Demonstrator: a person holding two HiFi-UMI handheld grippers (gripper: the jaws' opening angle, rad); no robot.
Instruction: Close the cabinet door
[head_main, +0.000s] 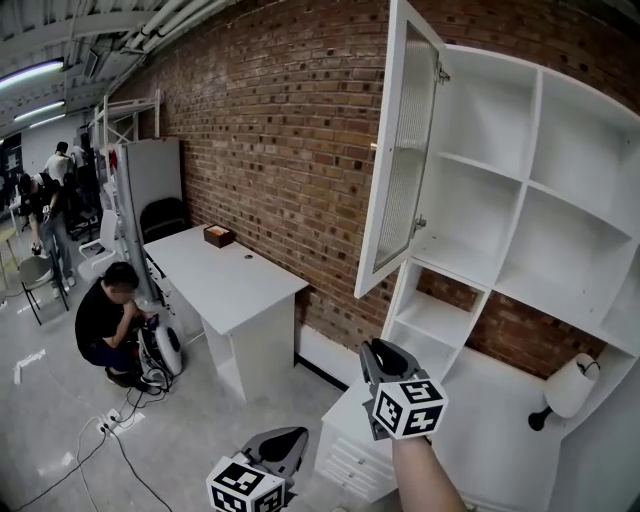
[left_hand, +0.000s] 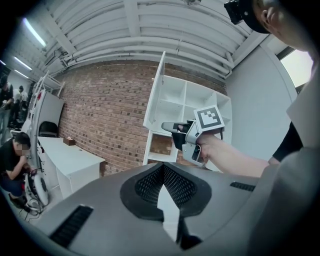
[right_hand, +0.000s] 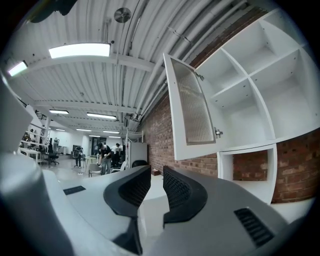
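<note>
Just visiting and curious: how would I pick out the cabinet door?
Against the brick wall stands a white shelf unit. At its upper left hangs the cabinet door, swung wide open; it alone has a ribbed glass panel, while the other compartments are doorless.

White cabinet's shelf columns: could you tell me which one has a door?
The upper left column: its white-framed ribbed-glass door stands swung open; the other columns show no door.
</note>
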